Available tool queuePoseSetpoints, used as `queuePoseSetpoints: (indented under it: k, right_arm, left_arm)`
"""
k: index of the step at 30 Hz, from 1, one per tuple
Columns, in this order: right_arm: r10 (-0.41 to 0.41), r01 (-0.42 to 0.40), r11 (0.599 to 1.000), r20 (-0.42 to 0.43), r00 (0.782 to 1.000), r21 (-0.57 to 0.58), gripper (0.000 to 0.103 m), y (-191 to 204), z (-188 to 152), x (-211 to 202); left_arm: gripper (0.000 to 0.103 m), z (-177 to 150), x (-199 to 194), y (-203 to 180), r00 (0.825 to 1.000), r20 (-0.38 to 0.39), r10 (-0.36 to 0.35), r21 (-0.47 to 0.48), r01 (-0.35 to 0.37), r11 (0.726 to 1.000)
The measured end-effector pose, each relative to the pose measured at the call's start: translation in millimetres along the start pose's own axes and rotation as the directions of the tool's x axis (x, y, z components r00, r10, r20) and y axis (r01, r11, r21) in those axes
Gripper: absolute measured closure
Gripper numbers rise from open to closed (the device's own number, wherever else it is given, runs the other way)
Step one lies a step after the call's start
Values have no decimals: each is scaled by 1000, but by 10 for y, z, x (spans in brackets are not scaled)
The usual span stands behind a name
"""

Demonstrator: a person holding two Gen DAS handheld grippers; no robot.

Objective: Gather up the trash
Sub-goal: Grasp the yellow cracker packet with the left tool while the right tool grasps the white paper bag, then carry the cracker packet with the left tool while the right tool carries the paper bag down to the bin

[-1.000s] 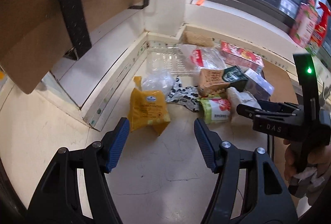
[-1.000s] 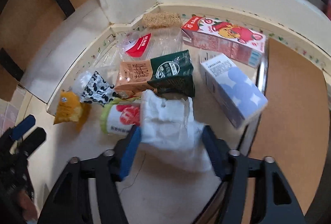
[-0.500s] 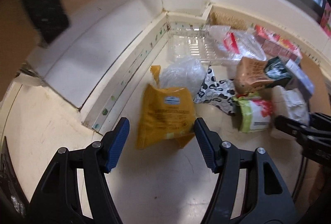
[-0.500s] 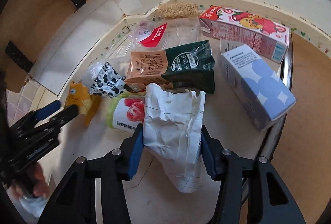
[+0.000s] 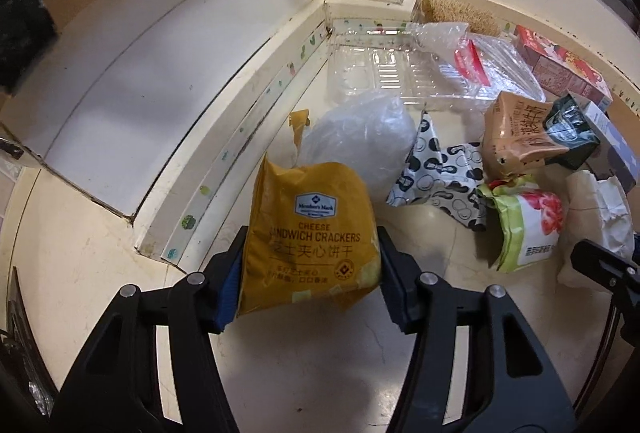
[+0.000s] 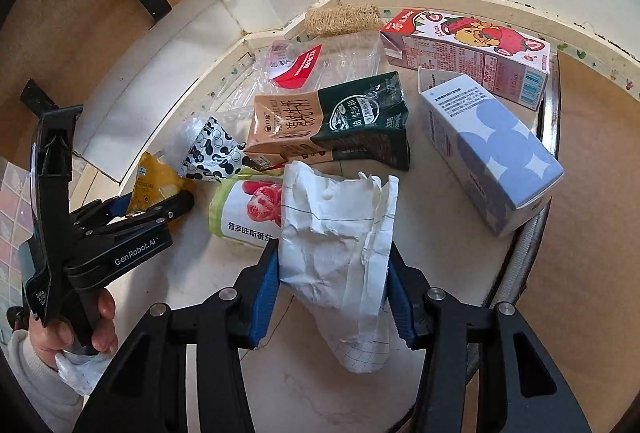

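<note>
Trash lies on a cream floor in a wall corner. My left gripper (image 5: 310,273) has its blue pads on both sides of a yellow cheese cracker bag (image 5: 312,229), closing on it; it also shows in the right wrist view (image 6: 152,185). My right gripper (image 6: 332,289) straddles a crumpled white paper (image 6: 340,245), with the pads touching its sides. The paper also shows at the right edge of the left wrist view (image 5: 596,209).
Nearby lie a green tomato wrapper (image 6: 244,213), a black-and-white spotted wrapper (image 6: 208,149), a brown-green milk carton (image 6: 328,121), a blue-white box (image 6: 488,149), a strawberry carton (image 6: 472,53), a clear plastic tray (image 5: 376,73) and clear bags (image 5: 360,137). A brown board (image 6: 592,233) lies right.
My left gripper moved forward to the yellow bag and now straddles it with the jaws narrowed. My right gripper narrowed around the white paper, and the left gripper came closer in its view.
</note>
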State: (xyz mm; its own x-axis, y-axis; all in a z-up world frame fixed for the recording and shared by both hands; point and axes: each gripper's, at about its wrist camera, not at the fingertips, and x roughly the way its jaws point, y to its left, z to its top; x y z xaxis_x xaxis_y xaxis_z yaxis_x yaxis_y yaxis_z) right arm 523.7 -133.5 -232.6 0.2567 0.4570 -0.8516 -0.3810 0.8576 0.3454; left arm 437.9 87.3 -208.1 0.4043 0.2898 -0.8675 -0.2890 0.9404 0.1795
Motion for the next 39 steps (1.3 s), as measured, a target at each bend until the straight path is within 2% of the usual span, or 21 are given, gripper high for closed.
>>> queuePoseSetpoints:
  k: [1,4,5,15,24,29,33,39]
  right_arm:
    - [1,-1,1000,2,1000,2,56,3,-6,-16]
    - [1,-1,1000,6,1000,3,58,10,-29,-36]
    - [0,0,1000,7,1000,4,58,11,-34,-40]
    - [-10,9,999,30,1000,31,59,95,-217,-266]
    - [-24,22,999,48,999,39,59,391,-638,-647]
    - [-51,44,996,79,996,80,59,686,-1043,-997]
    - [-94,82,989,96,991,126,59,992,-1446,-1268]
    - [-141,116,976,129,982,183,59,1518,-2059,-1599]
  left_arm:
    - [50,-8,-26,-4,1000,6,-6,-3,6,1000]
    - [69,-46,-113,-28,1000,13,-28,-3,28,1000]
    - [72,-61,-158,-26,999,13,-33,-2,33,999]
    - [82,-382,-619,-40,991,35,-132,-6,132,991]
    - [83,-858,-1234,-23,975,42,-218,83,214,973]
    - [84,-1131,-1635,153,947,46,-317,129,309,942]
    - [85,-1294,-1838,313,931,47,-363,167,351,921]
    - [85,-1594,-2163,533,892,65,-447,233,422,876]
